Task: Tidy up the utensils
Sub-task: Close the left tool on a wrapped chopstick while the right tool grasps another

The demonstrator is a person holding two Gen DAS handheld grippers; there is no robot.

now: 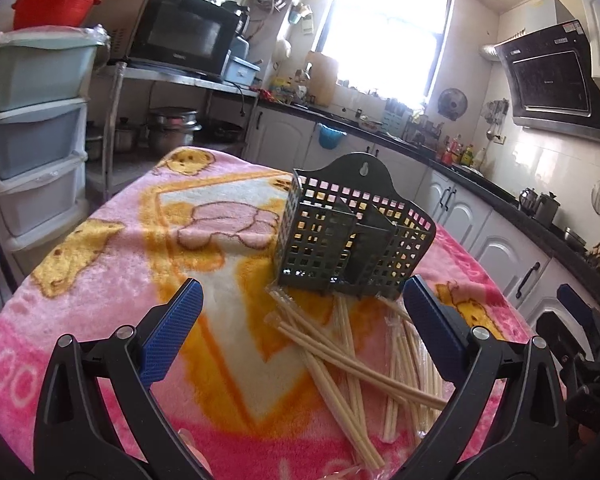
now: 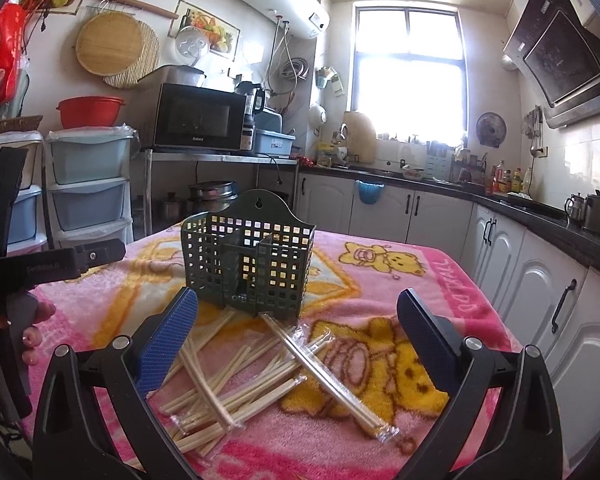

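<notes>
one dark green perforated plastic utensil basket [image 2: 247, 264] stands on one pink cartoon-bear blanket [image 2: 428, 280]. the pale wooden chopsticks in clear wrappers [image 2: 236, 384] lie in one crossed heap, too overlapped to count. two blue-padded grippers, one per view.

left wrist: close, from left | right wrist: from right | shared: basket [image 1: 352, 232]

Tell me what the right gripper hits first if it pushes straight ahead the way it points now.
Probably the dark green perforated plastic utensil basket, which stands centred ahead of the open right gripper. The wrapped pale wooden chopsticks lie lower on the pink blanket; depth is unclear, so a low path could brush them first.
</notes>
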